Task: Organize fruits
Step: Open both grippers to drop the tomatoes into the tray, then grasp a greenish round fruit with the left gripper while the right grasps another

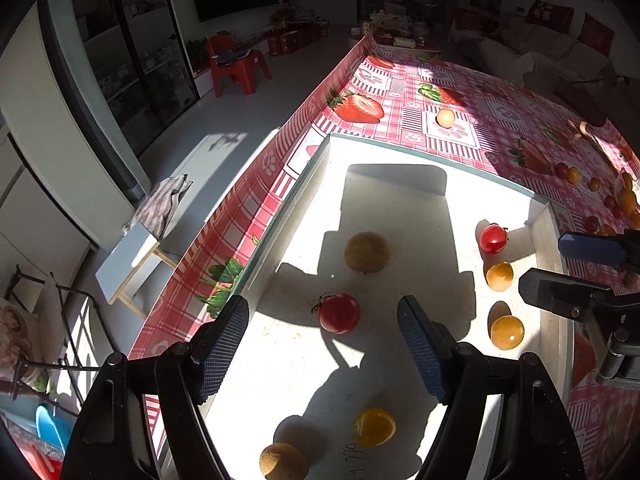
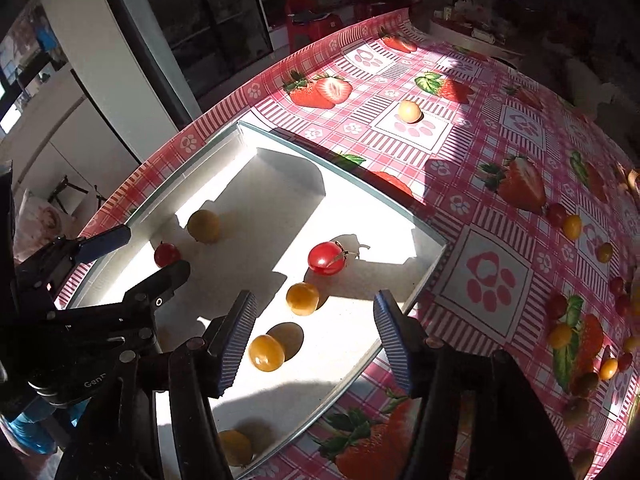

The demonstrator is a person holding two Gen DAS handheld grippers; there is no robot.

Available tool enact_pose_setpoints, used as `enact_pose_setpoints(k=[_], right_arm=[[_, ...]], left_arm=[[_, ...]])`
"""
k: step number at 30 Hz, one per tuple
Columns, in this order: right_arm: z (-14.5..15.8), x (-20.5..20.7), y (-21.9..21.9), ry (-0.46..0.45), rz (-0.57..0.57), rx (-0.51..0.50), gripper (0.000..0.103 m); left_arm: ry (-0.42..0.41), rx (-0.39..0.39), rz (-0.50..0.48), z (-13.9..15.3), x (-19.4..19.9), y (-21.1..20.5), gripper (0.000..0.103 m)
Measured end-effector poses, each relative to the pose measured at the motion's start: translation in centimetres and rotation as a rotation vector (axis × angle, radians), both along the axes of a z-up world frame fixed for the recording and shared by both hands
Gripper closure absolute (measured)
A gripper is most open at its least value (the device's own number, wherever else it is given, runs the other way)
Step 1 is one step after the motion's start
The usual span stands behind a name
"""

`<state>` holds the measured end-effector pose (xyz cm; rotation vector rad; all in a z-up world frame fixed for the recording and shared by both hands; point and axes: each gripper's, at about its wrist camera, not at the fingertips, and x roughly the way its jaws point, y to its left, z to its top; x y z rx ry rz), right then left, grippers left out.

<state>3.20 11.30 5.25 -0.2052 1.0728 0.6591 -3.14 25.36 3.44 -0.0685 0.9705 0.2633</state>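
A white shallow tray (image 1: 320,160) lies on the strawberry tablecloth and also shows in the right wrist view (image 2: 248,136). In it lie a red tomato (image 1: 339,313), a brown longan (image 1: 366,252), a second red tomato (image 1: 493,238), yellow tomatoes (image 1: 507,332) and another longan (image 1: 283,462). My left gripper (image 1: 324,350) is open and empty, just above the red tomato. My right gripper (image 2: 316,340) is open and empty over the tray's right side, near a yellow tomato (image 2: 266,353) and a red tomato (image 2: 326,258).
Several small red and yellow tomatoes (image 2: 572,226) lie scattered on the cloth right of the tray. One pale fruit (image 2: 409,111) sits alone beyond the tray. The table's left edge (image 1: 256,184) drops to the floor, where a red chair (image 1: 236,62) stands.
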Motion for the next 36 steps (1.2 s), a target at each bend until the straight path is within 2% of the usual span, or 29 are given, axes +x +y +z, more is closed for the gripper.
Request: enact_pose_setpoints(k=[2, 3, 9, 21, 28, 36], right_arm=[[0.6, -0.3, -0.7, -0.009, -0.012, 0.018, 0.02], [0.9, -0.5, -1.1, -0.014, -0.02, 0.024, 0.019], [2.0, -1.6, -4.9, -0.014, -0.081, 0.062, 0.019], [1.2, -5.6, -15.7, 0.006, -0.25, 0.043, 0.019], [-0.2, -7.0, -22.1, 0.006, -0.371, -0.007, 0.019], [-1.1, -7.0, -28.0, -0.016, -0.498, -0.05, 0.019]], left_arm=[[-0.005, -0.004, -0.004, 0.4, -0.5, -0.3, 0.025], [-0.011, -0.004, -0.007, 0.6, -0.8, -0.5, 0.025], [-0.043, -0.011, -0.05, 2.3, -2.2, -2.9, 0.025], [-0.064, -0.032, -0.252, 3.9, -4.0, -12.7, 0.025], [-0.051, -0.043, -0.345, 3.1, -3.4, -18.0, 0.025], [-0.026, -0.005, -0.357, 0.9, -1.0, -21.1, 0.025]])
